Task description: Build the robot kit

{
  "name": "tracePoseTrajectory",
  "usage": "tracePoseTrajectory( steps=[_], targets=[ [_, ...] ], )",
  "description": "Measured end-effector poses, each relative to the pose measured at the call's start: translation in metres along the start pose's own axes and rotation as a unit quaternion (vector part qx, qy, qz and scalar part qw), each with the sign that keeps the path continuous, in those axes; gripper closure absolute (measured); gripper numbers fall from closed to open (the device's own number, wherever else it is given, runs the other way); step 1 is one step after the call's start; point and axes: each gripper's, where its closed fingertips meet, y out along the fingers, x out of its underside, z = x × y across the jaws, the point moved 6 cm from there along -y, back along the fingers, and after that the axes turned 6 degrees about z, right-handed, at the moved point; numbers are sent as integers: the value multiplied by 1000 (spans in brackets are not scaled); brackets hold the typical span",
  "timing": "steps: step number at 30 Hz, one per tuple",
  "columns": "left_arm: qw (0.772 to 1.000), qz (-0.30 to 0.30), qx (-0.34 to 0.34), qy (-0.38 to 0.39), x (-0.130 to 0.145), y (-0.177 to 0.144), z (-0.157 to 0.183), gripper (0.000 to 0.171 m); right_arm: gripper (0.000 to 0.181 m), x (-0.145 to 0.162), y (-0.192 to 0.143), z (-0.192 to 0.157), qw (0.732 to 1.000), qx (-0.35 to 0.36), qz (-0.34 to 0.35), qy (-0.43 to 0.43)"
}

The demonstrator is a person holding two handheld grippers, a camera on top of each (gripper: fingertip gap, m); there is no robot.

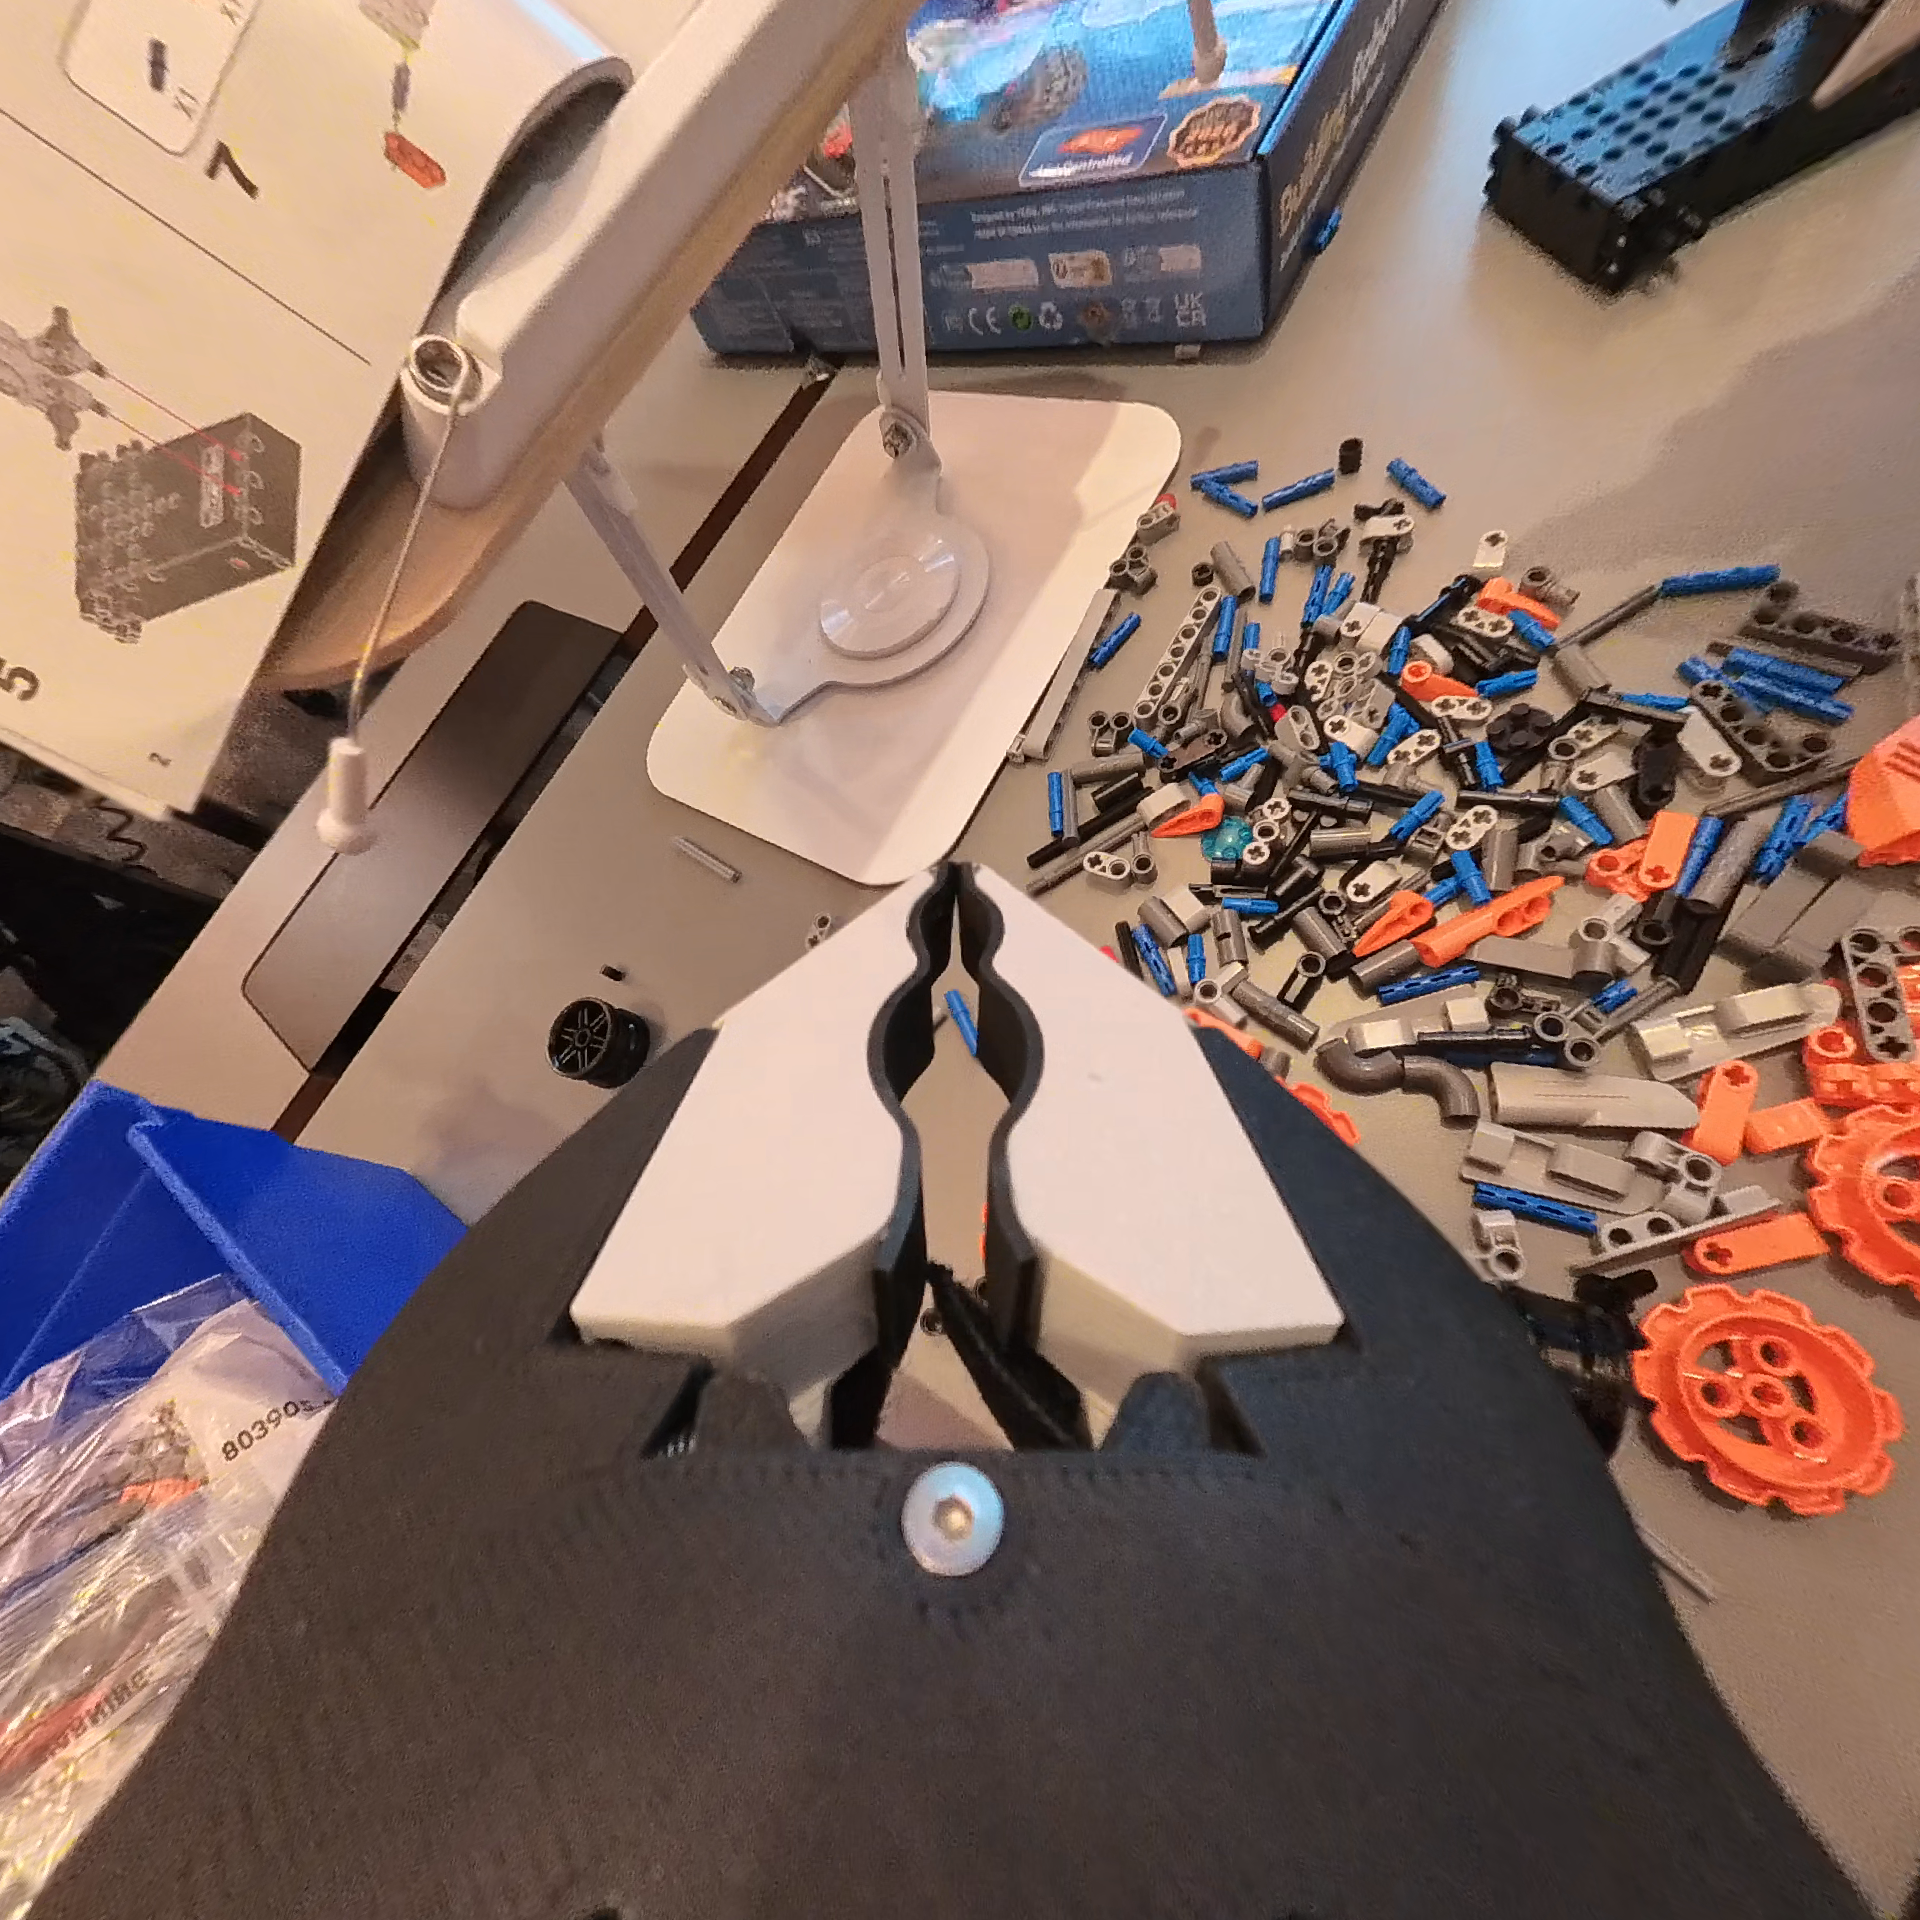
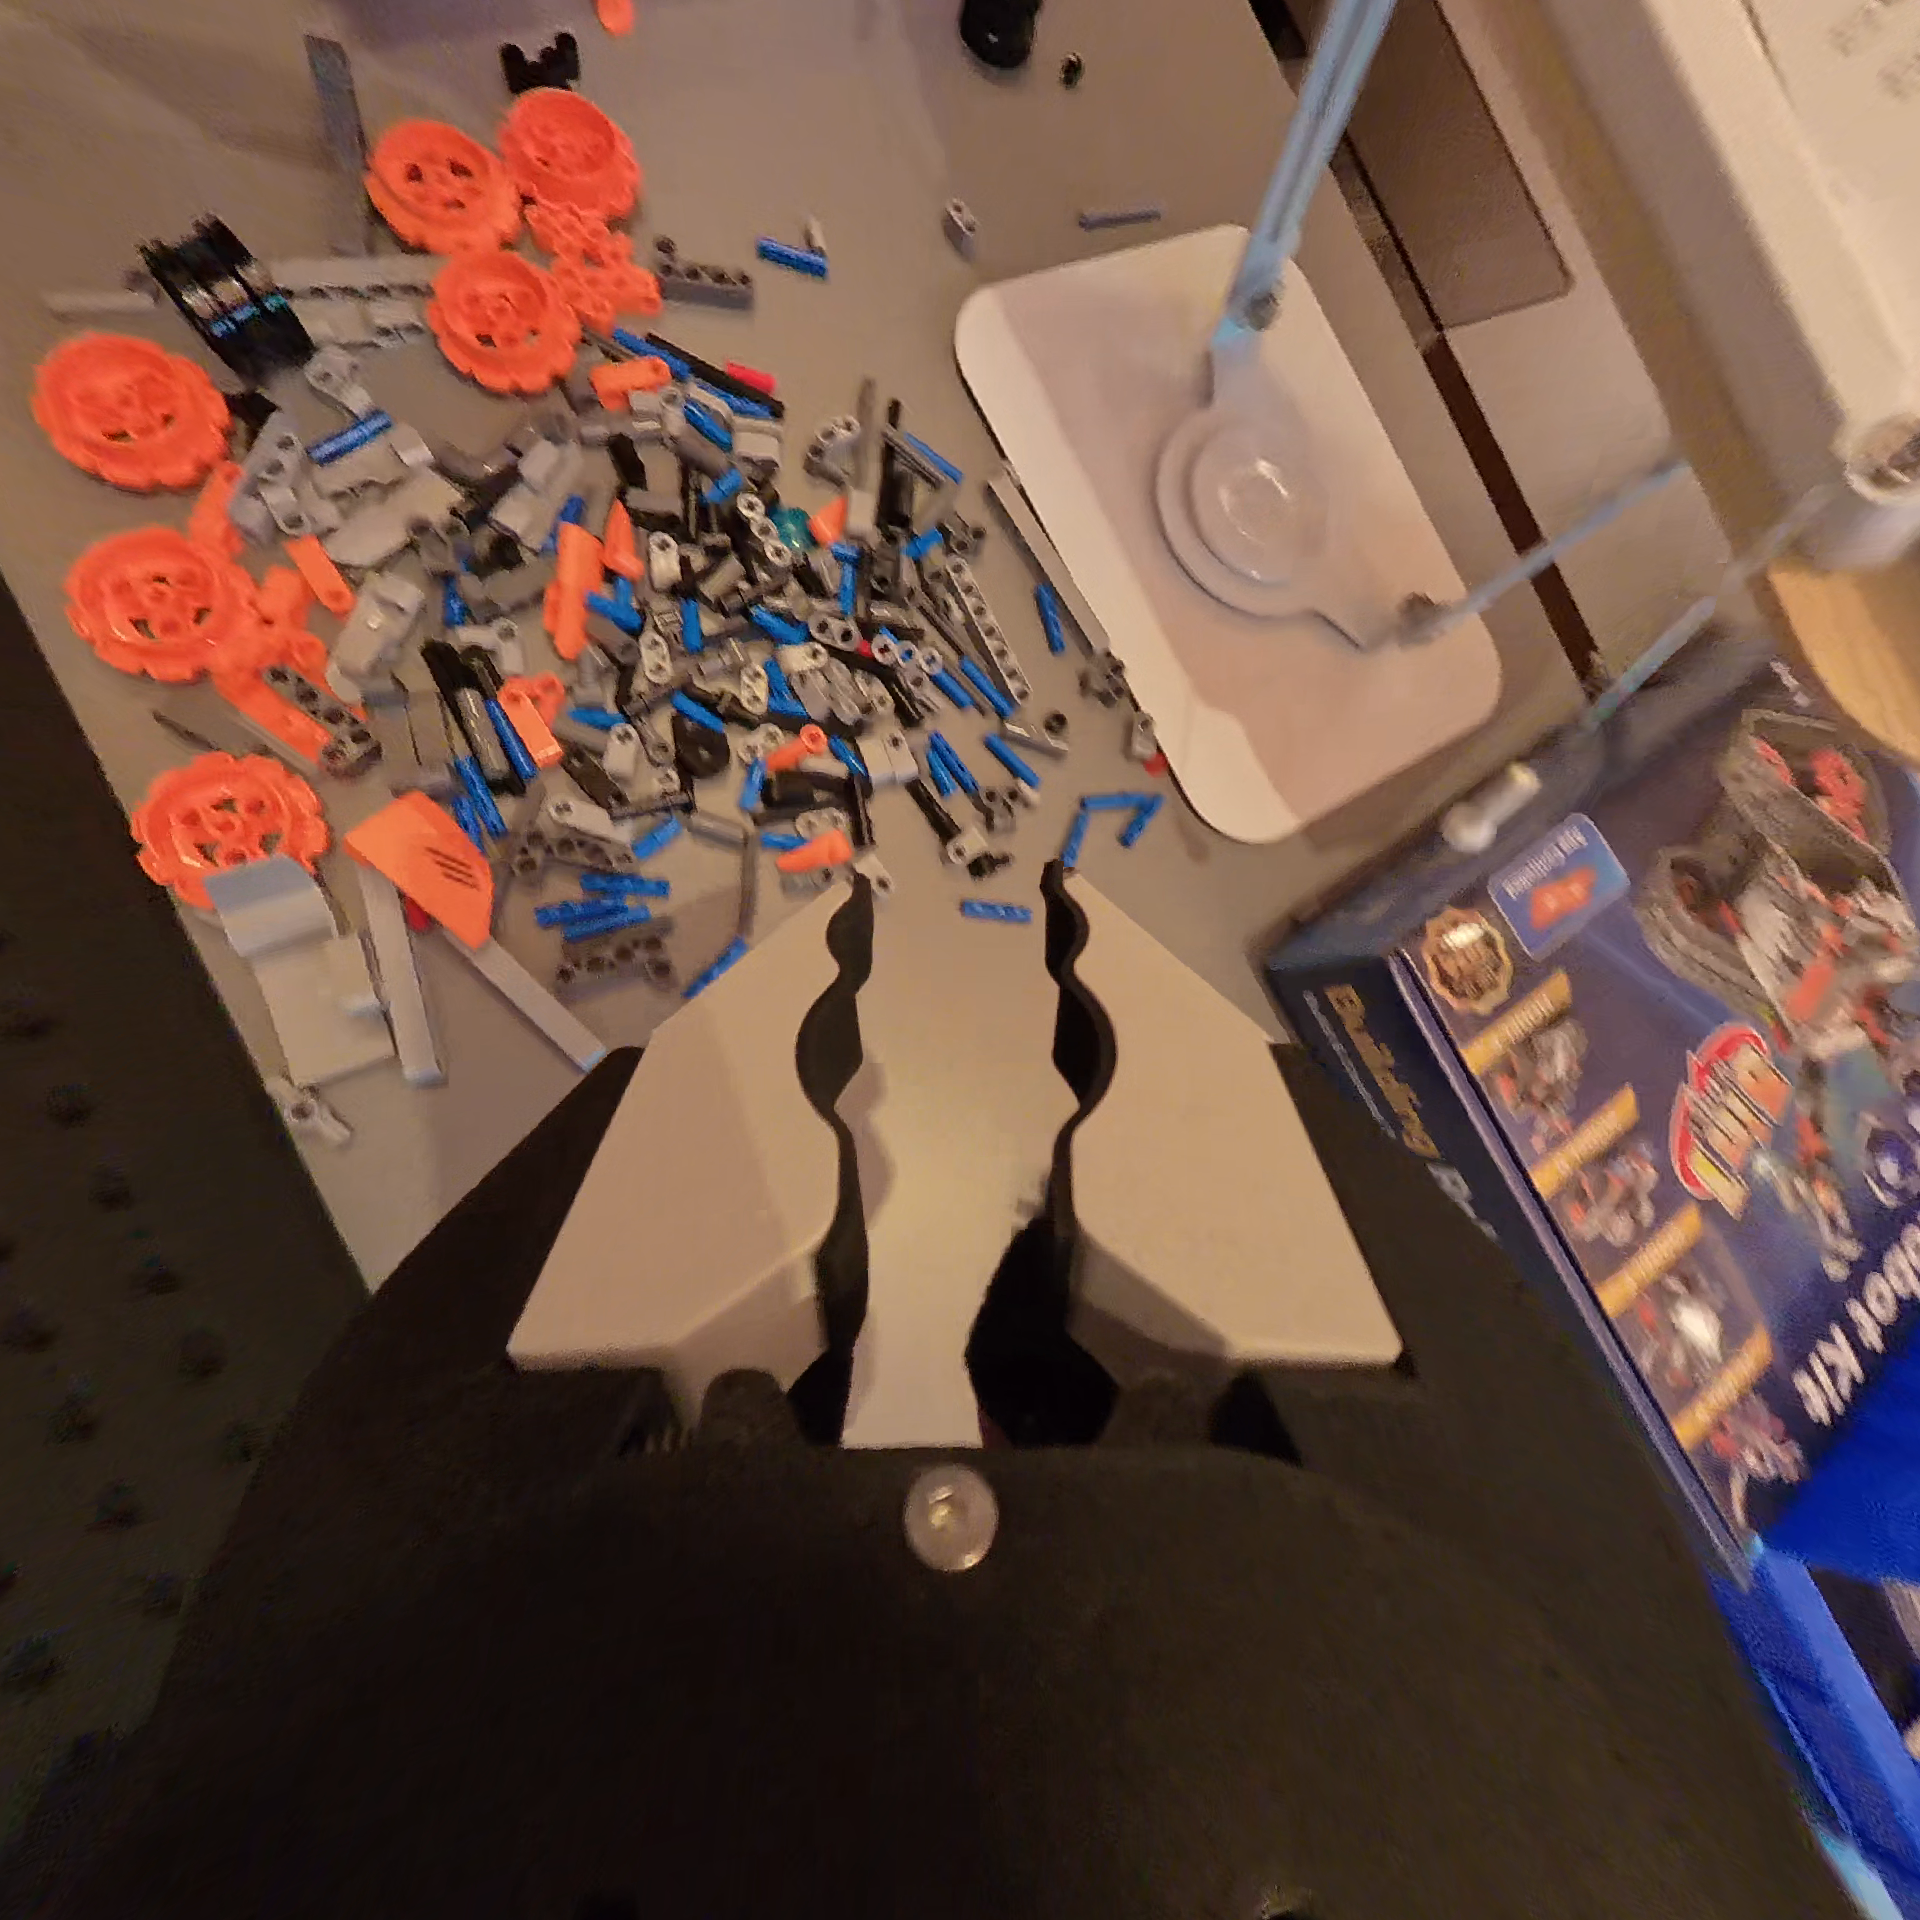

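In the left wrist view my left gripper (image 1: 954,883) is shut, its fingertips (image 1: 977,894) meeting just in front of the white lamp base (image 1: 1049,540). A small blue pin (image 1: 962,1023) shows through the round opening behind the tips; I cannot tell whether the pads touch it. A pile of grey, black, blue and orange building parts (image 1: 1455,779) lies to its right. In the right wrist view my right gripper (image 2: 956,883) is open and empty above the grey table (image 2: 1143,987), at the near edge of the same pile (image 2: 675,644). A blue pin (image 2: 995,910) lies on the table between its tips.
Orange gear wheels (image 1: 1766,1397) (image 2: 130,410) lie at the pile's edge. A blue kit box (image 1: 1039,208) (image 2: 1662,1039), the lamp base (image 2: 1091,416), an instruction booklet (image 1: 156,416), a blue bin (image 1: 208,1195), a plastic bag (image 1: 104,1507) and a black wheel (image 1: 597,1042) are around. Spacing between my two grippers at the tips: around 20 cm. My left gripper is the nearer one to the black wheel (image 1: 597,1042): about 20 cm, against 35 cm.
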Motion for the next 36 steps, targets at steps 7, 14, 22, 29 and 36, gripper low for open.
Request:
tracePoseTrajectory(
  steps=[7,14,22,29,36],
  targets=[
    [999,-28,5,15,9,12,7,171,149,-16,42,-9,998,-59,5,-18],
    [999,-34,17,21,12,19,13,170,161,8,51,-24,989,-147,-13,-25],
    [998,-44,29,28,15,24,19,169,162,43,55,-62,970,-232,-60,-43],
    [998,-48,39,31,16,29,24,168,177,55,64,-64,971,-226,-70,-46],
    [998,-45,44,31,17,31,26,167,178,53,52,-52,979,-196,-49,-37]
  ],
)
